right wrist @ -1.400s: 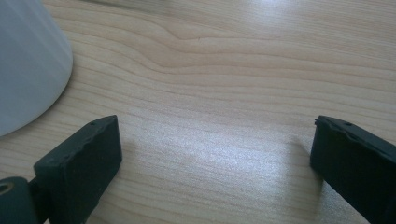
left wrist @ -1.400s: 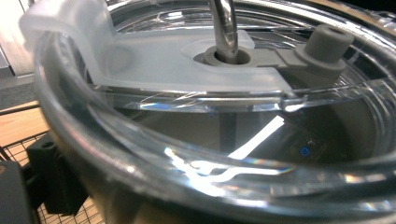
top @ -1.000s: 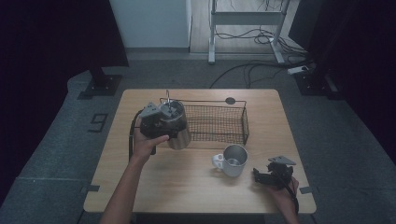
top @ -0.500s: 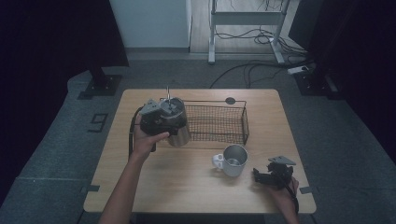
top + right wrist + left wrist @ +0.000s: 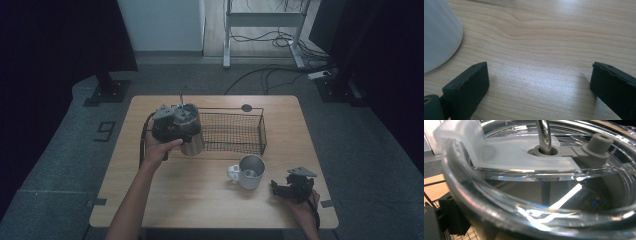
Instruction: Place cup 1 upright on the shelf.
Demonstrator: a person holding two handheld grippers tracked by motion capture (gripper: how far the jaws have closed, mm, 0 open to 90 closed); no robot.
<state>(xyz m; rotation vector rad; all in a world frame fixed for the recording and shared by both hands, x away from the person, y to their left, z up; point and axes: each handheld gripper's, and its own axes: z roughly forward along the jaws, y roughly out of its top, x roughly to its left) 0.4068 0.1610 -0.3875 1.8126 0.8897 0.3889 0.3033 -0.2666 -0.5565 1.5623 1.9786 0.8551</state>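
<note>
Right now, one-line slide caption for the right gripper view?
Open right hand-held gripper resting low over the wooden table, white mug at the frame's left edge.

tumblers: 1 (image 5: 190, 131) | mugs: 1 (image 5: 248, 171) | wire baskets: 1 (image 5: 261, 131) | claws: 2 (image 5: 176, 121) (image 5: 279, 187)

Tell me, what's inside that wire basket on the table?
The wire basket looks empty across its right and middle. Its left end is hidden behind the steel tumbler held by the left claw.

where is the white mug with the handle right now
In the high view the white mug stands on the wooden table, right of centre, just in front of the black wire basket and left of the right gripper.
</note>
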